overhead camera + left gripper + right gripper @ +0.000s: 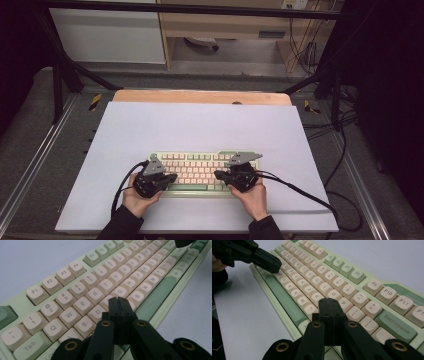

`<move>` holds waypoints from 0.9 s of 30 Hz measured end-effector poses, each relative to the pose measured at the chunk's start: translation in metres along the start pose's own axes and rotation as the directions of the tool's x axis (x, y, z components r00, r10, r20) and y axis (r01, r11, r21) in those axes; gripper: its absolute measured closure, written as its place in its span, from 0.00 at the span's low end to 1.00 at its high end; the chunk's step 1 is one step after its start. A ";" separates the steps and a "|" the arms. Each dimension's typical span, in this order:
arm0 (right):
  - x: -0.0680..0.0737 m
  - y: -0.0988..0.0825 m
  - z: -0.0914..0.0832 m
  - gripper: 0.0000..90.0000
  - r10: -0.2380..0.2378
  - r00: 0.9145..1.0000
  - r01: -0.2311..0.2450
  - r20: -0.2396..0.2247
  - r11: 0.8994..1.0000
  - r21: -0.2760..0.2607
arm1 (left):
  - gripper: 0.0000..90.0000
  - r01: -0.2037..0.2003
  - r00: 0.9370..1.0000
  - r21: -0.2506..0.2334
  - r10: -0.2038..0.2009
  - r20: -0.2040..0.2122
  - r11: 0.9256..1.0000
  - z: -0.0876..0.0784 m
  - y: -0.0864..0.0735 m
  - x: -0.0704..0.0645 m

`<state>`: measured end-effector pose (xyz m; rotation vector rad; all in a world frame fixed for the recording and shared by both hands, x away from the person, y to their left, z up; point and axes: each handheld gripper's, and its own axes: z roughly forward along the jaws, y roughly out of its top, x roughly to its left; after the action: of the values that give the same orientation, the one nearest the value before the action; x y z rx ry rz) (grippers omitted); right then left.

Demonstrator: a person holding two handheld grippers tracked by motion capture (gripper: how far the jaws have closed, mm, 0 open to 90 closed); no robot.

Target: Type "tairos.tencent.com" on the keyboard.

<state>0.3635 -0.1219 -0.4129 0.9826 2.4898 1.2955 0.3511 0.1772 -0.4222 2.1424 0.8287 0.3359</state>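
Keyboard [202, 172]: lying flat near the front of the white sheet [200, 125], long edge facing us.
Left gripper [117, 300]: we are hovering it over the left-hand letters, about F and G, jaws pressed together with nothing between them.
Right gripper [328, 301]: we are holding it over the keys near L and P, jaws likewise closed and empty.
Handling: we are judging it stiff, fairly light, with keys [82, 305] that give under a tip.
Contact: we are aiming closed tips at single keycaps, pressing straight down; for lifting, the end edges.
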 end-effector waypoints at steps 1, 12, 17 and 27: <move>0.000 0.000 0.000 1.00 0.001 1.000 -0.001 0.000 1.000 0.000 | 1.00 0.001 1.000 -0.004 -0.001 -0.001 1.000 -0.001 0.000 0.001; 0.000 0.000 0.000 1.00 0.002 1.000 -0.002 -0.001 1.000 0.003 | 1.00 0.011 1.000 -0.021 -0.011 -0.021 1.000 -0.010 0.006 0.008; 0.000 0.000 0.001 1.00 0.002 1.000 -0.002 0.001 1.000 0.005 | 1.00 0.015 1.000 -0.023 -0.015 -0.026 1.000 -0.010 0.009 0.011; 0.000 0.000 0.000 1.00 0.002 1.000 -0.002 0.003 1.000 0.006 | 1.00 0.039 0.998 -0.019 -0.040 -0.047 0.999 -0.004 0.015 0.021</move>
<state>0.3639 -0.1219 -0.4132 0.9875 2.4933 1.2867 0.3717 0.1868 -0.4088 2.1053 0.8906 0.3741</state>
